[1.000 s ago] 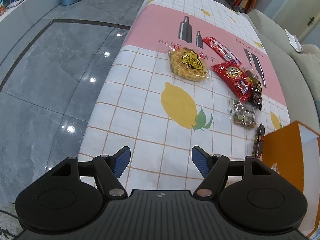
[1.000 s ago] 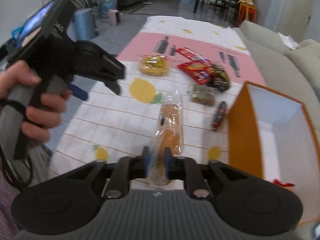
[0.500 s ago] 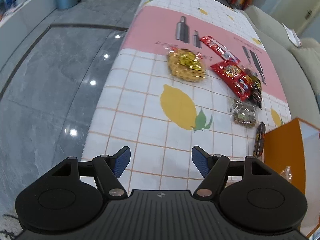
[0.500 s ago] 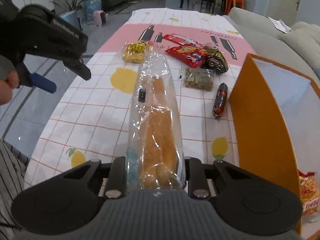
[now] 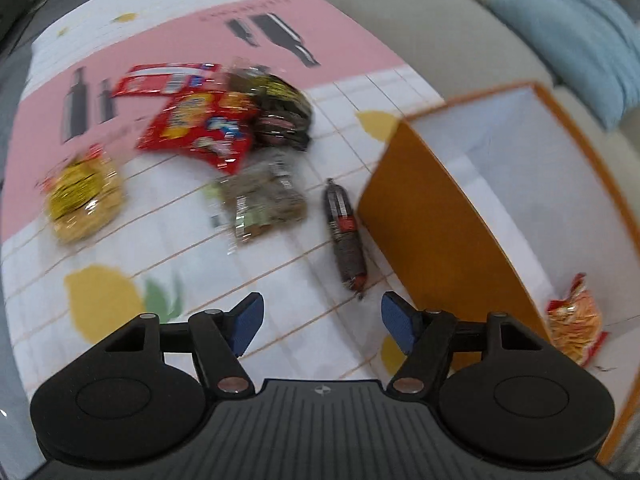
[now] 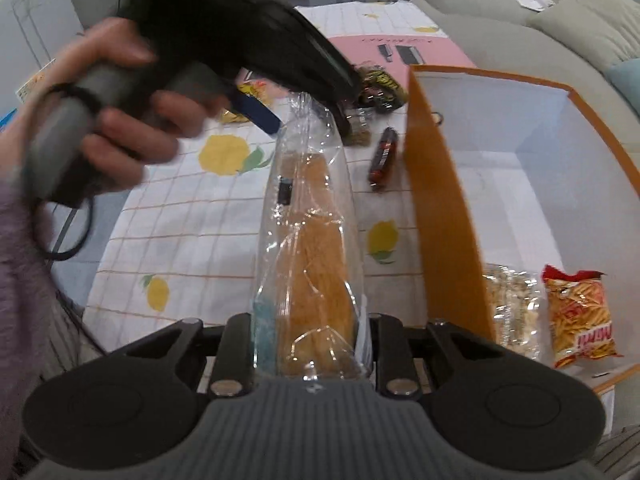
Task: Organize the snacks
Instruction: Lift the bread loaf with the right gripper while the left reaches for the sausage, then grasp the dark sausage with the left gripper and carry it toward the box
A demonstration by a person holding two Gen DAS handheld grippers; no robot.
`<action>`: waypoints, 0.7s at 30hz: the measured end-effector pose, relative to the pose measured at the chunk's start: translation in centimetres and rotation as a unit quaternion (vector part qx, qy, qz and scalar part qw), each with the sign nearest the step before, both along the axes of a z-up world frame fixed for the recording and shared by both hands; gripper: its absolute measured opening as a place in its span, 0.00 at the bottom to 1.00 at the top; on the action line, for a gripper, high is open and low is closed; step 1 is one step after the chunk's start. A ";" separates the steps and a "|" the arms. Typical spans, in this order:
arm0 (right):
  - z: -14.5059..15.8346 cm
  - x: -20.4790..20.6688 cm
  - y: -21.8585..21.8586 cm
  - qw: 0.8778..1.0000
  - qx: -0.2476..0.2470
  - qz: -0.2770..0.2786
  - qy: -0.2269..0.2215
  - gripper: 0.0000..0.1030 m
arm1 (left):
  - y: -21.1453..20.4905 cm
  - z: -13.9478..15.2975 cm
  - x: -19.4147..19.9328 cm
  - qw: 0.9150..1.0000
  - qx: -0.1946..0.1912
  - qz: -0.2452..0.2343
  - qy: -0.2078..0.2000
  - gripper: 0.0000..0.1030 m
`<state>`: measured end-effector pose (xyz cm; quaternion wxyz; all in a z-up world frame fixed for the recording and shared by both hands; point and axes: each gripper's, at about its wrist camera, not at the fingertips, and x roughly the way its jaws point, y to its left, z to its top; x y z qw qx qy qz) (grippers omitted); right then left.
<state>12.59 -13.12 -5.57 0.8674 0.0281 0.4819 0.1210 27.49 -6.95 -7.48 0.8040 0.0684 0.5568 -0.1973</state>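
Two packets already lie in your orange box (image 6: pixel 444 216), the open white-lined carton at the right end of the table (image 6: pixel 180 216): a red-and-yellow bag of snack sticks (image 6: pixel 580 316), whose lettering is too tilted to read, and beside it a clear bag of pale pieces (image 6: pixel 512 304) against the near wall. Your right gripper (image 6: pixel 312 340) pinches the bagged bread loaf (image 6: pixel 316 264), a long golden loaf in clear wrap with a small dark label, held over the tablecloth just left of the box wall. Your left gripper (image 5: pixel 320 320) hangs above the cloth with its blue pads spread and slowly closing, nothing between them. Ahead of it lie a dark sausage stick (image 5: pixel 346 236) just beside the box, a clear bag of brownish snacks (image 5: pixel 260 204), a red chip bag (image 5: pixel 200 128), a black packet (image 5: pixel 280 112) and a yellow noodle-snack bag (image 5: pixel 84 196); blur hides their print.
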 end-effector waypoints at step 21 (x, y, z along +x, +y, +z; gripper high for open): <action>-1.3 1.0 -1.0 1.000 0.001 -0.019 0.016 0.21 | -1.9 -2.6 0.8 0.998 -0.002 0.064 -0.012 0.24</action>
